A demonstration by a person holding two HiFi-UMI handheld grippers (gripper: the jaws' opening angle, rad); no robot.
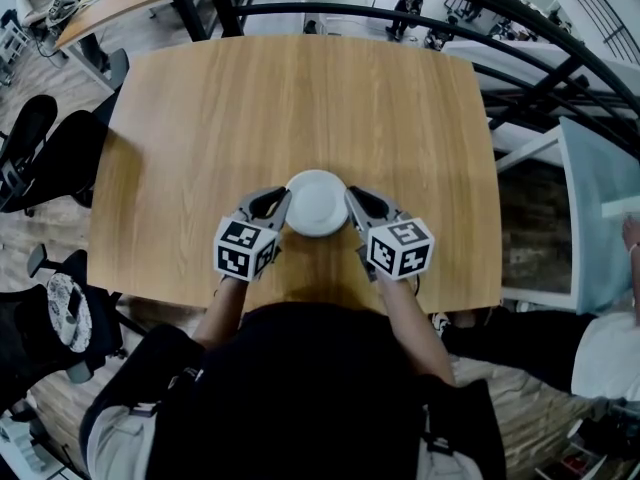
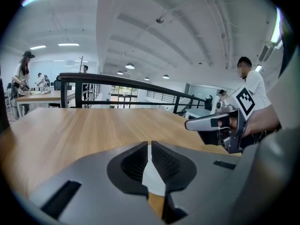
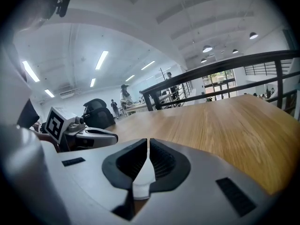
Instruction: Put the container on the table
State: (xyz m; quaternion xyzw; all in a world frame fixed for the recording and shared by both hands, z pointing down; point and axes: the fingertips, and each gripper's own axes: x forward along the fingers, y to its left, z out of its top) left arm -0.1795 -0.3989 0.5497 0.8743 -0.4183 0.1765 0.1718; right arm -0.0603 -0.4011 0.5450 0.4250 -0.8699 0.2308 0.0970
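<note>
Both sides locked in: left gripper (image 1: 283, 203) and right gripper (image 1: 351, 201) each pinch the white container (image 1: 317, 203) by its rim above the wooden surface (image 1: 300, 98), with set-down and release apparently still to come.

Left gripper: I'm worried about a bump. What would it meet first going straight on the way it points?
The left gripper is shut on the rim of the bowl. Beyond that, its line probably slopes down onto the table; the right gripper sits off to the side.
</note>
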